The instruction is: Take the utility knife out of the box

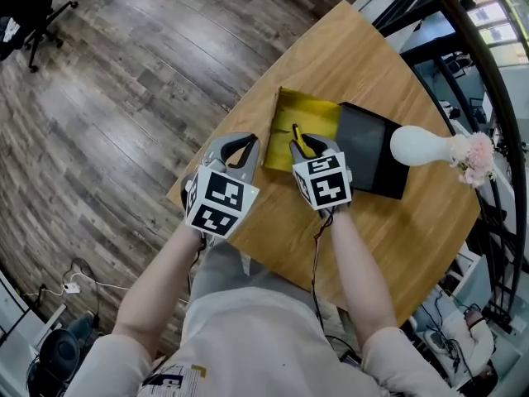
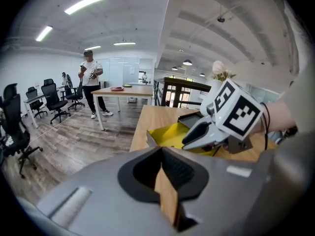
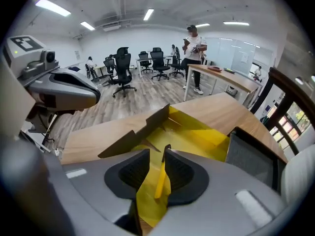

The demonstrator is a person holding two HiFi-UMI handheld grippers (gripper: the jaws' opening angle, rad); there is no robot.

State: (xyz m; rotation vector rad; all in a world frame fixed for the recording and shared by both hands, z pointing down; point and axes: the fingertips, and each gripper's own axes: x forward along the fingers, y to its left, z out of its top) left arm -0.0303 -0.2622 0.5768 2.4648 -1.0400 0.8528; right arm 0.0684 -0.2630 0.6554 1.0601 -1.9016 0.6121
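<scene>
An open yellow box (image 1: 312, 116) lies on the wooden table (image 1: 364, 56), its flap (image 3: 142, 129) raised on the left. A slim yellow utility knife (image 1: 298, 136) with a black tip sticks up between the tips of my right gripper (image 1: 306, 145), which is shut on it just above the box's near end. In the right gripper view the knife (image 3: 161, 178) lies along the right jaw over the yellow box (image 3: 202, 132). My left gripper (image 1: 240, 149) is shut and empty, left of the box near the table's edge. Its view shows the right gripper (image 2: 209, 132) over the box (image 2: 167, 134).
A black tray-like lid (image 1: 372, 151) sits right of the box. Beyond it lies a white vase (image 1: 421, 145) with pink flowers (image 1: 475, 157). The table's left edge (image 1: 223, 131) drops to wooden floor. A person (image 3: 193, 50), office chairs (image 3: 120, 68) and another table (image 2: 125, 90) stand far off.
</scene>
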